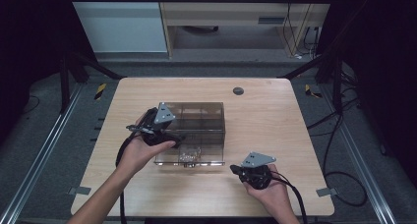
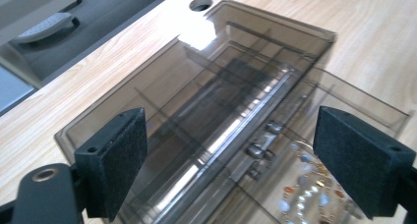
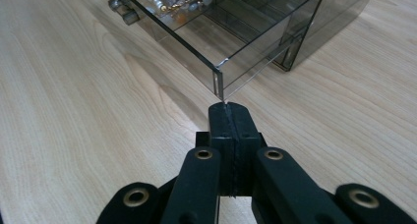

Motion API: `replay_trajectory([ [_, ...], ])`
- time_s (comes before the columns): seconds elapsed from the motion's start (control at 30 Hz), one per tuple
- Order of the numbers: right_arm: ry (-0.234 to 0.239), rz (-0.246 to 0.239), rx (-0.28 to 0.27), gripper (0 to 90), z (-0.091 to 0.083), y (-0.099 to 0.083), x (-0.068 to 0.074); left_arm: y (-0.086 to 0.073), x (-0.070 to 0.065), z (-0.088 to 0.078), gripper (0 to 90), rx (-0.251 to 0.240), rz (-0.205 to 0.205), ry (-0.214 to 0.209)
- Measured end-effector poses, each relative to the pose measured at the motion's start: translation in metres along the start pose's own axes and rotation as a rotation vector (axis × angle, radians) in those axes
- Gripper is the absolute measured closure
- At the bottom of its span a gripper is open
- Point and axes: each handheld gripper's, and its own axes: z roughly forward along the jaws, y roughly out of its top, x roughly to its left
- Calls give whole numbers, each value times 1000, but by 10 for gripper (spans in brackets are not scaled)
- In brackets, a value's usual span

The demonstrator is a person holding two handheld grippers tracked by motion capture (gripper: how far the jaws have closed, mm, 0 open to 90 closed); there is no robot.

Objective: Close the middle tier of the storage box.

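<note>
Nearest, at five o'clock on the pale wood-grain table (image 1: 275, 116), the right gripper (image 1: 234, 169) rests with its black jaws pressed flat together, empty. Beyond, at centre, sits the smoky clear-plastic box (image 1: 199, 121), its drawer (image 1: 189, 155) holding beaded jewellery (image 1: 189, 154). The left gripper (image 1: 179, 138), at nine o'clock of the box, spreads its felt-padded jaws wide.

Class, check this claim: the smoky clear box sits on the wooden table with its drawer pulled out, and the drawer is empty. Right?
Not quite. The drawer of the box on the table is pulled out, but it holds beaded jewellery, as the right gripper view shows.
</note>
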Motion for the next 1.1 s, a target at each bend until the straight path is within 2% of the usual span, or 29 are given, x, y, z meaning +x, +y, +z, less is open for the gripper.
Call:
replay_trajectory([
  [0.23,0,-12,-22,900,-7,-1,10,-4,8,3,154,11,-27,41],
  [0.43,-1,-10,-37,900,-12,-2,14,0,9,-1,205,-23,-57,59],
  [0.67,13,-3,-46,900,-9,-1,20,4,7,-2,382,-59,-75,93],
  [0.83,25,2,-61,900,-3,4,26,5,3,4,491,-65,-87,74],
  [0.93,33,-8,-59,900,2,7,30,4,1,8,550,-51,-79,62],
  [1.1,56,-25,-49,900,11,14,38,1,0,15,644,-34,-87,59],
])
